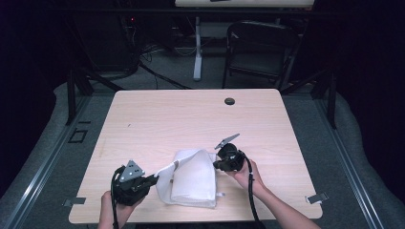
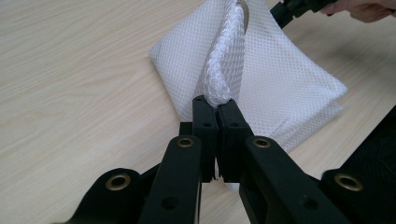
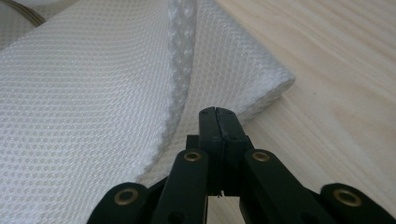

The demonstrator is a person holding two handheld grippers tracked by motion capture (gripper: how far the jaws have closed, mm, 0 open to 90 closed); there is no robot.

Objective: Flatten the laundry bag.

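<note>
A folded white mesh cloth point(image 1: 193, 179) lies at the front middle of the wooden table point(image 1: 191, 119). My left gripper point(image 1: 154, 180) is at the cloth's left edge, shut on a bunched fold of mesh point(image 2: 219, 79) that stretches away from its jaws. In the left gripper view the pinch point point(image 2: 217, 106) is plain to see. My right gripper point(image 1: 216, 164) touches the cloth's upper right edge, with its jaws shut together point(image 3: 218, 115). A raised sheet of mesh point(image 3: 93, 84) stands just left of those jaws. I cannot tell whether a layer is pinched between them.
A round cable hole point(image 1: 229, 101) sits near the table's far edge. A dark folding chair point(image 1: 260, 50) and a white table leg point(image 1: 197, 45) stand beyond the table. Metal clips point(image 1: 316, 198) mark the front corners. The other hand's gripper point(image 2: 299, 7) shows at the top right of the left gripper view.
</note>
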